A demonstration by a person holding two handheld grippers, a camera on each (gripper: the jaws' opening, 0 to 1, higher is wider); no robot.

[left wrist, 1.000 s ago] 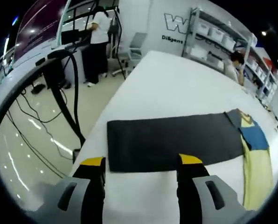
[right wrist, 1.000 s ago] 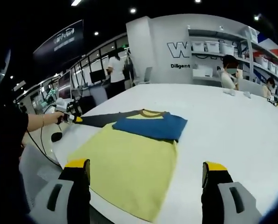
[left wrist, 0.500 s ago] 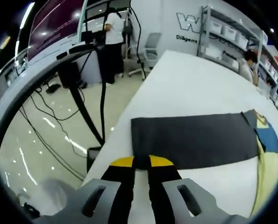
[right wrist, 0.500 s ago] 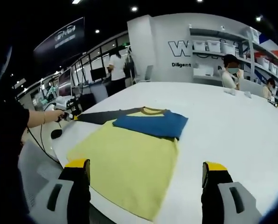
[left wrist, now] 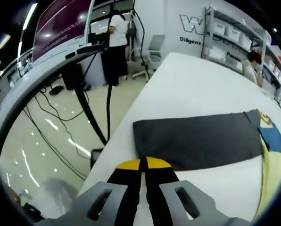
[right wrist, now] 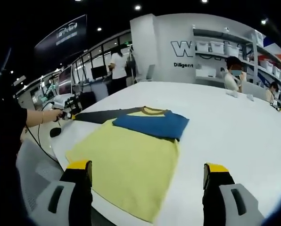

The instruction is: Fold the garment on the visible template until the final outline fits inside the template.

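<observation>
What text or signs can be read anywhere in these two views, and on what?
"W": large outlined letter, cut off by shelving, on the white back wall.
"Diligent": small dark word beneath it on that wall.
Dark hanging banner: faint lettering, too blurred to read.

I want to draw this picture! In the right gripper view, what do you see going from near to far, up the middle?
White table edge → yellow shirt body → blue sleeve folded across it → bare white tabletop → white wall with big letters.
</observation>
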